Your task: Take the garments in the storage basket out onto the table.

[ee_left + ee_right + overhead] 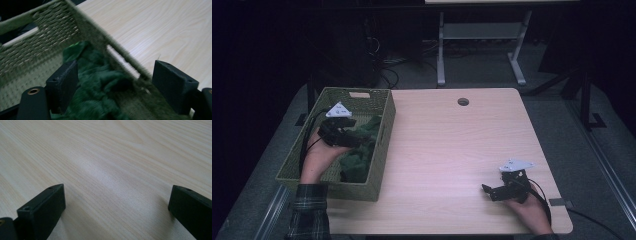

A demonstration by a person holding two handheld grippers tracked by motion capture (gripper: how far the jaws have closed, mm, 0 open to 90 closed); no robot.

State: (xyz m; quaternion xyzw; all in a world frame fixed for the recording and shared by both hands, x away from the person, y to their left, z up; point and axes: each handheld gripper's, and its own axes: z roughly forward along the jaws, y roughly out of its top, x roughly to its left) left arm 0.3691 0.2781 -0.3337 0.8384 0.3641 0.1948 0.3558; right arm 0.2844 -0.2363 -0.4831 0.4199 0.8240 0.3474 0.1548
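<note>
A woven olive basket [324, 94] stands on the left part of the wooden table [452, 145]. Crumpled dark green cloth [362, 152] lies inside it against the right wall. My left gripper [346, 134] hovers inside the basket over the cloth. In the left gripper view its jaws stand wide apart [115, 82], with the green cloth [100, 82] and the basket's wall [100, 35] below and between them, and the pads do not press on anything. My right gripper [488, 190] rests low at the table's front right, pointing left. It is open [116, 205] over bare wood.
A round cable hole [463, 101] sits near the table's far edge. A white-legged desk frame [482, 32] and cables stand on the dark floor behind. A small grey tag [560, 202] lies at the front right corner. Bare wood spans the table's middle.
</note>
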